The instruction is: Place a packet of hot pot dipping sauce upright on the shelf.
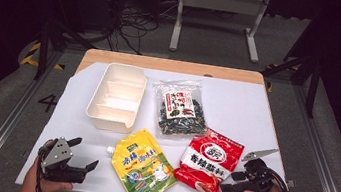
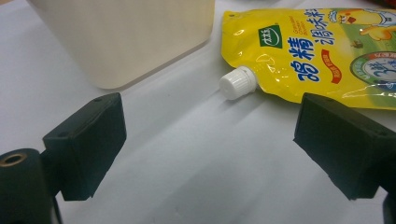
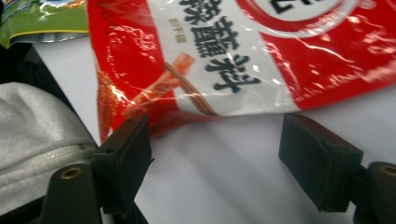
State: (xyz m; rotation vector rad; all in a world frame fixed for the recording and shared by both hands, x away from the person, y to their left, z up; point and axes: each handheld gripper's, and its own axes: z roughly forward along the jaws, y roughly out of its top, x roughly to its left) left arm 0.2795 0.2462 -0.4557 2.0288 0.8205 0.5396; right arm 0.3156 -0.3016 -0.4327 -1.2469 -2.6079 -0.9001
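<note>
My left gripper (image 1: 83, 153) is open near the table's front left corner, with nothing between its jaws. In the left gripper view the gripper (image 2: 210, 149) faces the white cap (image 2: 237, 83) of a yellow spouted pouch (image 2: 317, 51), a short way ahead. That yellow pouch (image 1: 143, 165) lies flat at front centre. My right gripper (image 1: 228, 181) is open at the front right, right beside the lower edge of a red seasoning pouch (image 1: 209, 162). Seen from the right gripper (image 3: 215, 158), the red pouch (image 3: 243, 60) lies just beyond the jaws, not between them.
A cream divided bin (image 1: 116, 96) stands at the back left, and its wall (image 2: 126, 37) rises ahead of the left jaw. A clear bag of dark dried food (image 1: 180, 108) lies mid-table. Grey clothing (image 3: 37, 140) sits past the table's front edge.
</note>
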